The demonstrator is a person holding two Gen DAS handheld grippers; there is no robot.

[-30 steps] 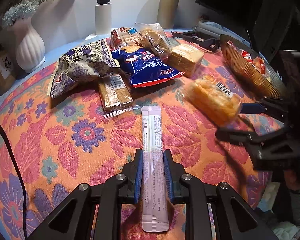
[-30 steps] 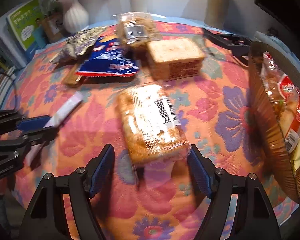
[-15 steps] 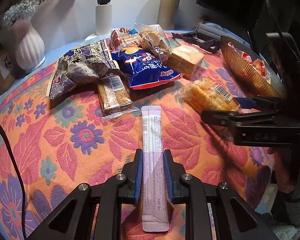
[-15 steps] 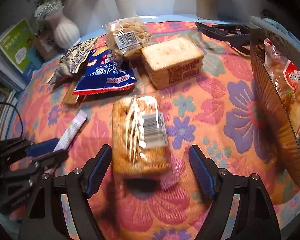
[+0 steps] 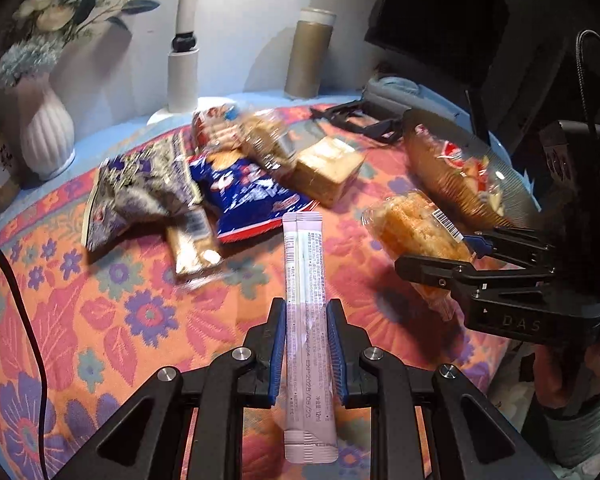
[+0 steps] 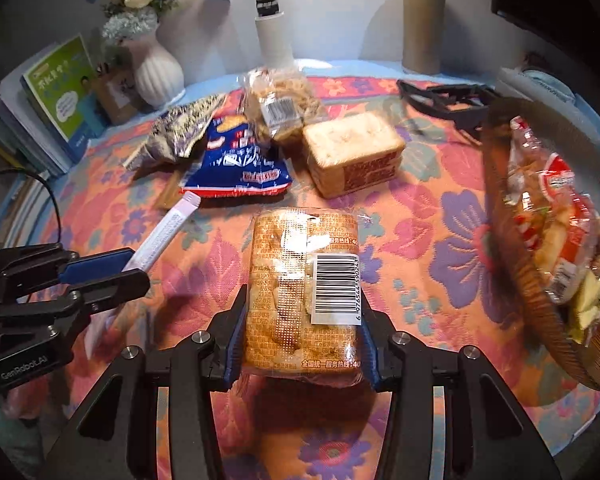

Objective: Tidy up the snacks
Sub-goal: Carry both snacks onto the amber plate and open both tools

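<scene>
The right tongs (image 6: 302, 326), which stood wide on either side of the wrapped cake (image 6: 304, 288) a second ago, are closing — their blue pads now press its two long sides. The cake, earlier flat on the tabletop (image 6: 420, 216), now hangs above it and casts a shadow at the bottom centre of the right wrist frame. In the left wrist view, the pale stick sachet (image 5: 306, 280) in the left tongs (image 5: 307, 336) has risen too — its far tip now reaches the blue snack bag (image 5: 244, 196) at frame centre.
</scene>
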